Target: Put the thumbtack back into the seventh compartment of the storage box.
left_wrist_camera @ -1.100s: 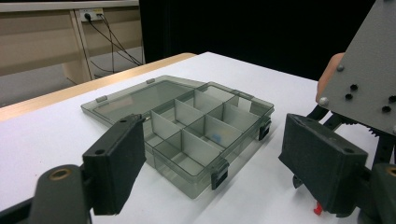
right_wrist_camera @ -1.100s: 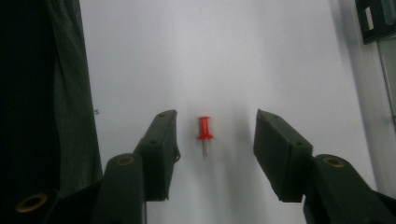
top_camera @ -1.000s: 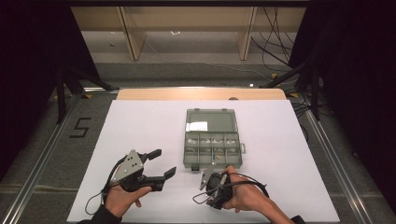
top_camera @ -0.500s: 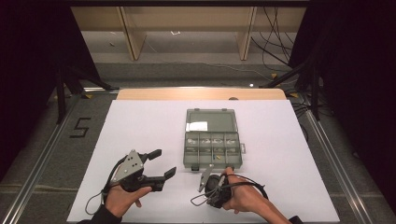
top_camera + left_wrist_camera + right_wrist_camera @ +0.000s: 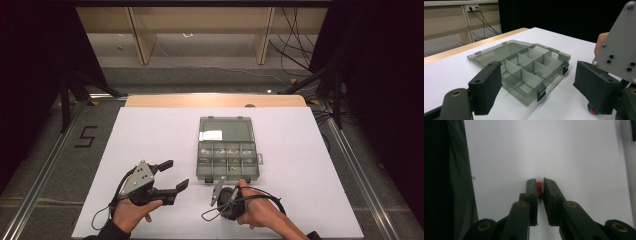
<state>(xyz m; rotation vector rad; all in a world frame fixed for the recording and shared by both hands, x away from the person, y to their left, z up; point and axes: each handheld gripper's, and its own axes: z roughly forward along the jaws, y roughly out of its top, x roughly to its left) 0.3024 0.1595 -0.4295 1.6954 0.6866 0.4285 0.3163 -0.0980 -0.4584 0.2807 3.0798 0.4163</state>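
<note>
The right gripper (image 5: 540,185) has just been closing its jaws, which now stand nearly together with a small red part (image 5: 539,189) pinched between the pads. The part shows as a narrow red sliver near the jaw tips; its long axis appears to run along the jaws, but its shape and which end leads cannot be told. In the high view the right gripper (image 5: 226,196) sits in the person's right hand (image 5: 255,210) at the near edge of the white table (image 5: 150,130), just in front of the storage box (image 5: 227,161).

The left gripper (image 5: 536,87) is wide open and holds nothing. In the high view the left gripper (image 5: 172,175) is seen at the left of the box, well apart from it, carried by the left hand (image 5: 131,214).

The storage box is a clear grey plastic case, lying open, its lid (image 5: 226,129) folded flat on the table on the far side. The base is divided into two rows of small compartments. One compartment (image 5: 540,71) holds a small blue item (image 5: 540,73); in the high view several compartments show small bits too small to identify. A white label (image 5: 211,135) lies on the lid. Two dark latches (image 5: 541,93) sit on the box's front wall.
</note>
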